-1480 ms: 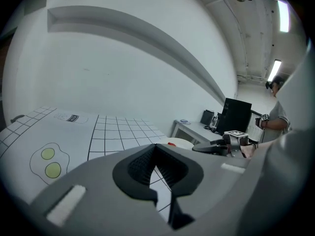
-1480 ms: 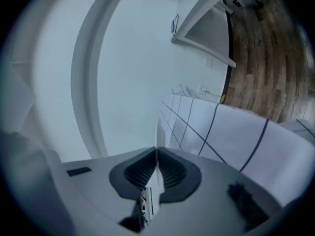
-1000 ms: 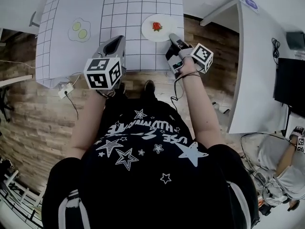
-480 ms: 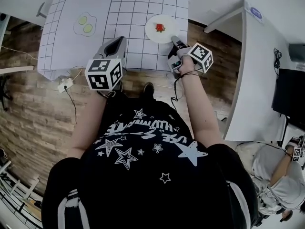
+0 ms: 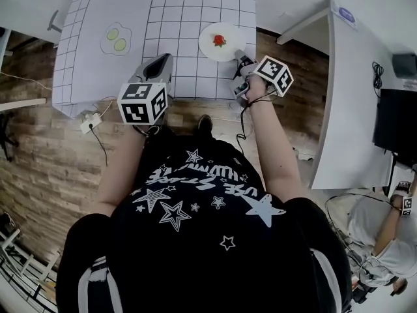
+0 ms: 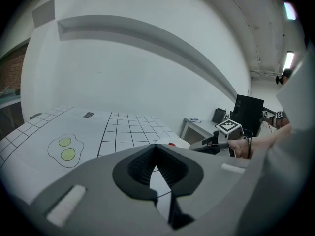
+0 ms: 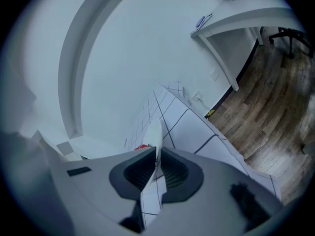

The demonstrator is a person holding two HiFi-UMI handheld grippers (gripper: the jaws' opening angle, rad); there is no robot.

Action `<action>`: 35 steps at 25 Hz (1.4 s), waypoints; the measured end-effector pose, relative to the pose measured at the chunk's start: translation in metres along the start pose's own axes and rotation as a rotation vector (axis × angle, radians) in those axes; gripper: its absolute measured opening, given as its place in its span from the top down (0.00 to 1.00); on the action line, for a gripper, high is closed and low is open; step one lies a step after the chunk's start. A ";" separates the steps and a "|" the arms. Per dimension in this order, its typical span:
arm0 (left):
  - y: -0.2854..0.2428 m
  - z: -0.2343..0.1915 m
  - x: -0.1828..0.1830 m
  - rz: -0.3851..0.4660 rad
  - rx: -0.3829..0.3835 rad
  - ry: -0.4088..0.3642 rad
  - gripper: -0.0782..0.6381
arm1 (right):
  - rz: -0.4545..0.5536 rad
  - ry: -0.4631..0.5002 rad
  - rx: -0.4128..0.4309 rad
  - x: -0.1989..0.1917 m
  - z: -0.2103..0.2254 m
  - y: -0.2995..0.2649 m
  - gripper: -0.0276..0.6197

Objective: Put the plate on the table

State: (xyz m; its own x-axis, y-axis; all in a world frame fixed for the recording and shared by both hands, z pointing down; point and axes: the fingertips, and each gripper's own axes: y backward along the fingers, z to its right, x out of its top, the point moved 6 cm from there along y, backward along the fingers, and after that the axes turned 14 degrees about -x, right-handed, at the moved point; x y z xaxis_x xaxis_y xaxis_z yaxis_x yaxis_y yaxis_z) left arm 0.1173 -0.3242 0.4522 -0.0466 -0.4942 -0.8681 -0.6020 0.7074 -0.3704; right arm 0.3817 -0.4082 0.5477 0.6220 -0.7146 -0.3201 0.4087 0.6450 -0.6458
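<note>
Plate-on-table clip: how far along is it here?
Done: the plate is over the near edge of the table. In hand: the right gripper clamps its rim. Left: resting it flat, which I can't confirm, then letting go. The left gripper is shut, empty.

The worktop (image 5: 195,87) is wearing a big white grid sheet (image 5: 176,18) that's covering pretty much all of it. A fried-egg drawing (image 5: 116,39) is showing on the sheet's left part. A white plate (image 5: 210,45) carrying something small and red (image 5: 219,40) is sitting over the near right squares, but I can't tell if it's fully down.
</note>
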 end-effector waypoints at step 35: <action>0.062 -0.114 0.003 -0.073 -0.266 -0.055 0.88 | 0.356 0.073 -0.027 -0.095 -0.117 0.031 0.89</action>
State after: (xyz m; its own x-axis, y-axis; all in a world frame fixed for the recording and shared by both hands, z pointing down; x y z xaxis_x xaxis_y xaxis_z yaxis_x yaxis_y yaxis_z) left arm -0.0106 -0.3395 0.4643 0.0439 -0.5060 -0.8614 -0.7907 0.5095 -0.3395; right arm 0.2571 -0.3521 0.4774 0.6727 -0.4642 -0.5762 0.1565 0.8504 -0.5024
